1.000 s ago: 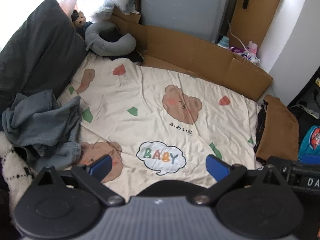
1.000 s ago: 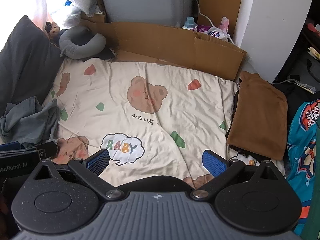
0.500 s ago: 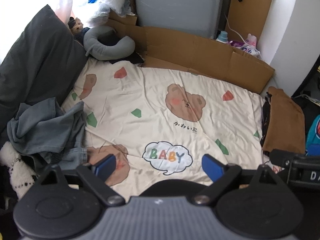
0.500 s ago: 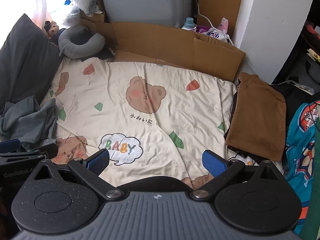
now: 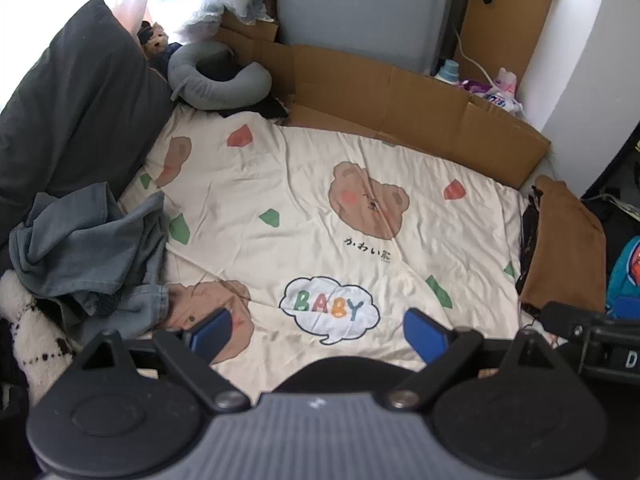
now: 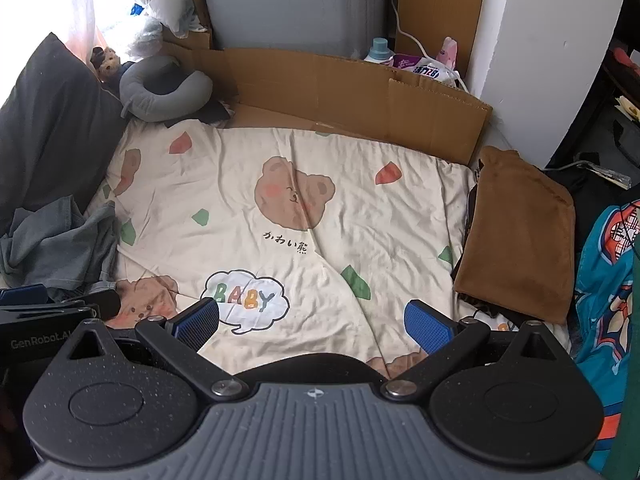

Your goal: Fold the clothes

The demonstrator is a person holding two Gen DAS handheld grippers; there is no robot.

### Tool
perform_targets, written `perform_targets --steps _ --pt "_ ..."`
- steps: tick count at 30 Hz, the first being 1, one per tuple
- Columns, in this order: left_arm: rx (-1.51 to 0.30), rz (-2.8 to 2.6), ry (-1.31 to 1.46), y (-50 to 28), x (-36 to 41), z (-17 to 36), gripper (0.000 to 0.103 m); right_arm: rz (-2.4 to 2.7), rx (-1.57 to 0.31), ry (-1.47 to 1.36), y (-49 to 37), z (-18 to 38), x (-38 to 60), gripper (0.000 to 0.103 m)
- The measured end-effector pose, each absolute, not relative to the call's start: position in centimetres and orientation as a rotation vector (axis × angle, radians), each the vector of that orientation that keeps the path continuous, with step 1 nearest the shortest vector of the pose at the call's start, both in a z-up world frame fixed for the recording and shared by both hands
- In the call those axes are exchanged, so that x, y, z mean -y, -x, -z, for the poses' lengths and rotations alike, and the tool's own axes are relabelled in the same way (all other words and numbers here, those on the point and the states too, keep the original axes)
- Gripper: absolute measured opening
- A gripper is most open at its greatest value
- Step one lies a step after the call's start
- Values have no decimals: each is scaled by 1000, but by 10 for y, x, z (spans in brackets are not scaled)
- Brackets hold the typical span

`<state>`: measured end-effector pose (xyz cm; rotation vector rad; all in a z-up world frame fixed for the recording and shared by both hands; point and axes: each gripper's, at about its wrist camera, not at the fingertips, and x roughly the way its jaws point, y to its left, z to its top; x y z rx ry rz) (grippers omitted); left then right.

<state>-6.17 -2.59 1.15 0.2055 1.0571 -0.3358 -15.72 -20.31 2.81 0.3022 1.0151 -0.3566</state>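
Left gripper (image 5: 318, 330) drifted closer to crumpled grey-blue garment (image 5: 90, 240) at sheet's (image 5: 320, 184) left edge. Right gripper (image 6: 312, 322) barely shifted. Both spread wide, empty. Folded brown garment (image 6: 520, 236) lies right.

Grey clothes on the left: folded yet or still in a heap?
Still in a heap. The grey clothes lie crumpled with loose overlapping layers beside the dark pillow; both grippers are open and hold nothing.
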Motion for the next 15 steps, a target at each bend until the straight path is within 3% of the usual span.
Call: perform_targets --steps 15 --pt "-1069 322 -206 62 28 -11 94 360 -1014 -296 158 -28 202 102"
